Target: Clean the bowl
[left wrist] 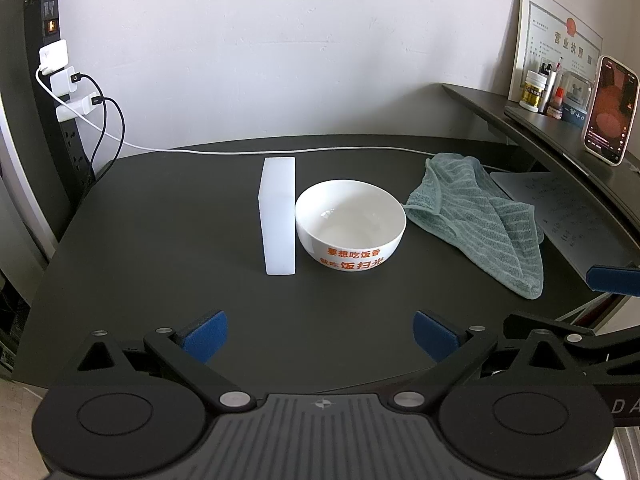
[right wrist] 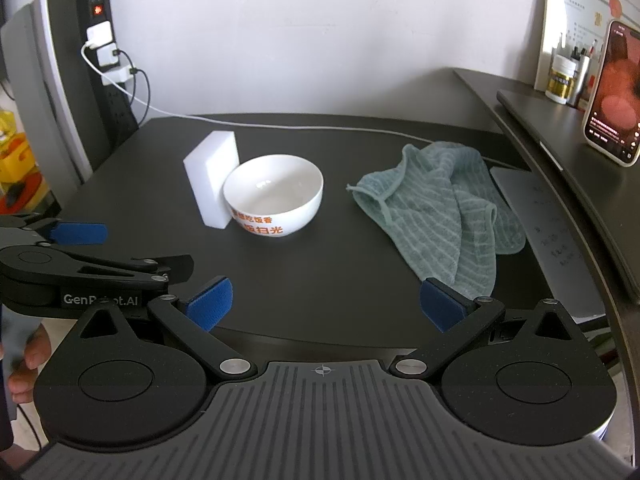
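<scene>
A white bowl (left wrist: 350, 224) (right wrist: 273, 194) with orange characters on its side stands upright on the dark table (left wrist: 160, 240) (right wrist: 320, 272). A white sponge block (left wrist: 278, 216) (right wrist: 212, 178) stands on edge against the bowl's left side. A crumpled green striped cloth (left wrist: 480, 220) (right wrist: 436, 204) lies to the bowl's right. My left gripper (left wrist: 320, 338) hovers open near the table's front edge, short of the bowl, with nothing between its blue pads. My right gripper (right wrist: 326, 304) is open too and holds nothing, in front of the cloth and the bowl.
A white cable (left wrist: 280, 153) runs along the back of the table from a power strip (left wrist: 60, 92) at the left. A raised shelf (left wrist: 540, 132) on the right carries a lit phone (left wrist: 610, 110), bottles and a framed certificate. A grey sheet (right wrist: 548, 224) lies beside the cloth.
</scene>
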The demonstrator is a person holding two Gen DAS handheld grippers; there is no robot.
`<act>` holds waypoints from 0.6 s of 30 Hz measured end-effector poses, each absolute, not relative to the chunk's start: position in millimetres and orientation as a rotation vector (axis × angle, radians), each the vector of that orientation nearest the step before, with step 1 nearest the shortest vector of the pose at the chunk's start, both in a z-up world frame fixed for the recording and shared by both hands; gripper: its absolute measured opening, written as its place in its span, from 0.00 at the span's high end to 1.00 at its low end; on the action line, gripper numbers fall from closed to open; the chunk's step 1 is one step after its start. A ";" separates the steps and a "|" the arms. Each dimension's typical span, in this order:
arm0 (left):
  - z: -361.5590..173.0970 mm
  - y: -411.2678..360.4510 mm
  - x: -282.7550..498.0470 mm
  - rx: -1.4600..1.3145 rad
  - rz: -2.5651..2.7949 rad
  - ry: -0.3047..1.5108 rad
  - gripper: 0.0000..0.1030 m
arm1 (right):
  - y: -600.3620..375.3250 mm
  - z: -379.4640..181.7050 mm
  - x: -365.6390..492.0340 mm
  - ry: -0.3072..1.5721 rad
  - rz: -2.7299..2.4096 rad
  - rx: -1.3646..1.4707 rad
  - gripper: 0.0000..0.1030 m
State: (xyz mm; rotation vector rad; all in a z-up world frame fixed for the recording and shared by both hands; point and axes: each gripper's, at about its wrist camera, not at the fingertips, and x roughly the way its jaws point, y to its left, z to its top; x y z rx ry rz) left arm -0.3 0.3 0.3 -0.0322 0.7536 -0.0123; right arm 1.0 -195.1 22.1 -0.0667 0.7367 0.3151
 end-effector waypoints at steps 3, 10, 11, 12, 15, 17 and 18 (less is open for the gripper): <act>1.2 1.2 -1.0 -0.028 -0.010 0.756 0.04 | -193.3 19.4 1.6 0.736 0.315 -0.069 0.00; 1.0 0.7 -1.1 -0.024 -0.004 0.761 0.04 | -197.8 17.2 0.3 0.726 0.318 -0.062 0.00; 0.6 -0.2 -0.8 -0.025 -0.004 0.761 0.04 | -197.8 19.5 0.7 0.726 0.318 -0.062 0.00; 0.3 -0.4 -1.1 -0.024 -0.003 0.761 0.04 | -197.8 19.2 0.5 0.725 0.318 -0.064 0.00; 0.1 -1.3 -1.6 -0.021 -0.001 0.760 0.04 | -197.9 18.9 -1.4 0.725 0.318 -0.066 0.00; 0.3 -1.6 -1.0 -0.025 -0.001 0.761 0.04 | -197.8 18.3 -1.4 0.725 0.318 -0.065 0.00; 0.3 -1.2 -0.8 -0.025 -0.001 0.760 0.04 | -197.9 18.4 -2.2 0.725 0.318 -0.065 0.00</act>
